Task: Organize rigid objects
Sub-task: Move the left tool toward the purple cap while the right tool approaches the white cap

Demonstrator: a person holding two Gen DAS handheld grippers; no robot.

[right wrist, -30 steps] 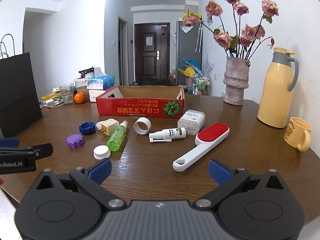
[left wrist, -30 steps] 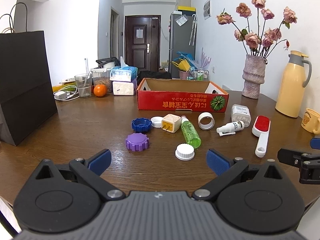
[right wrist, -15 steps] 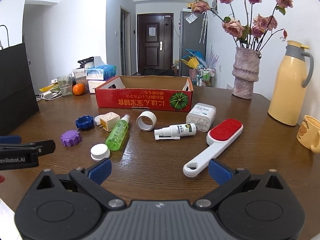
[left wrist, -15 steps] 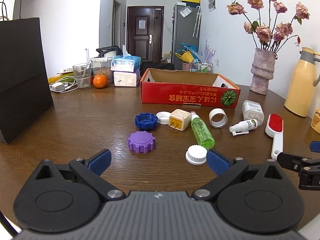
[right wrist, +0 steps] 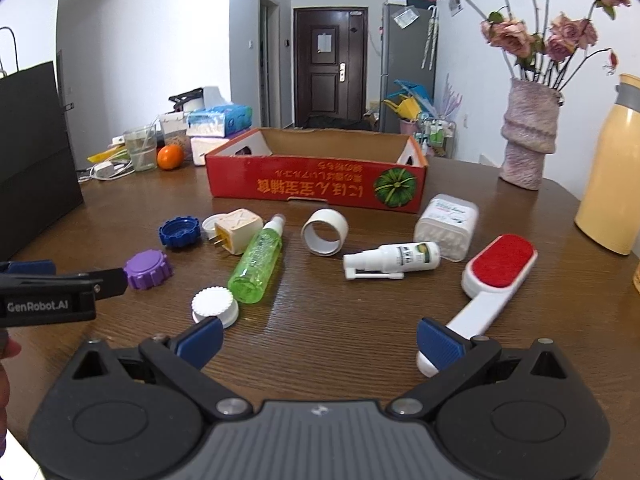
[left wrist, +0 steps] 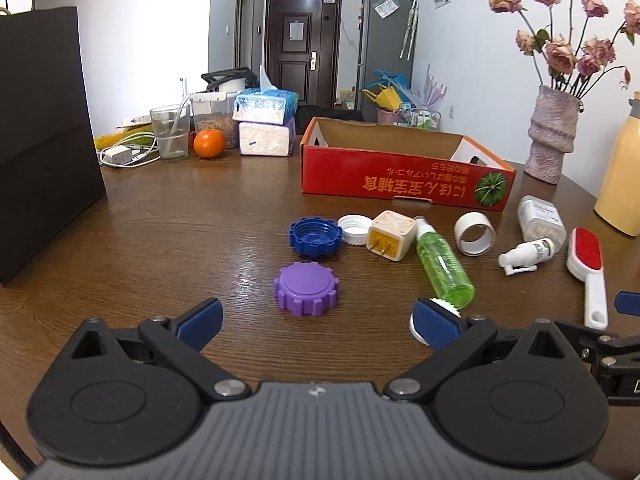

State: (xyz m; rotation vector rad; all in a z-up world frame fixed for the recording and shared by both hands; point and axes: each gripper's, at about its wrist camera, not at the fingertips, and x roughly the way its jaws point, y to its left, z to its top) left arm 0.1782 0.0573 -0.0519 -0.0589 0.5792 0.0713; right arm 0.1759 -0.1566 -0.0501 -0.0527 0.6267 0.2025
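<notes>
Loose items lie on the wooden table before an open red cardboard box (left wrist: pixel 404 178) (right wrist: pixel 316 184). My left gripper (left wrist: pixel 316 322) is open just short of a purple cap (left wrist: pixel 307 288), with a blue cap (left wrist: pixel 316 236), charger plug (left wrist: pixel 390 234), green bottle (left wrist: pixel 444 266) and tape roll (left wrist: pixel 475 234) beyond. A white cap (right wrist: pixel 214 306) lies by my right gripper's left finger. My right gripper (right wrist: pixel 320 342) is open and empty, near the handle of a red lint brush (right wrist: pixel 496 270). A white spray bottle (right wrist: pixel 394 260) and a swab box (right wrist: pixel 448 226) lie ahead.
A black paper bag (left wrist: pixel 44 140) stands at the left. A glass, an orange (left wrist: pixel 209 143) and tissue packs sit at the back left. A vase of roses (right wrist: pixel 528 136) and a yellow thermos (right wrist: pixel 612 176) stand at the right.
Both grippers have moved forward and lower toward the items. The purple cap now lies close between the left fingers' line, and the lint brush handle sits by the right gripper's right finger.
</notes>
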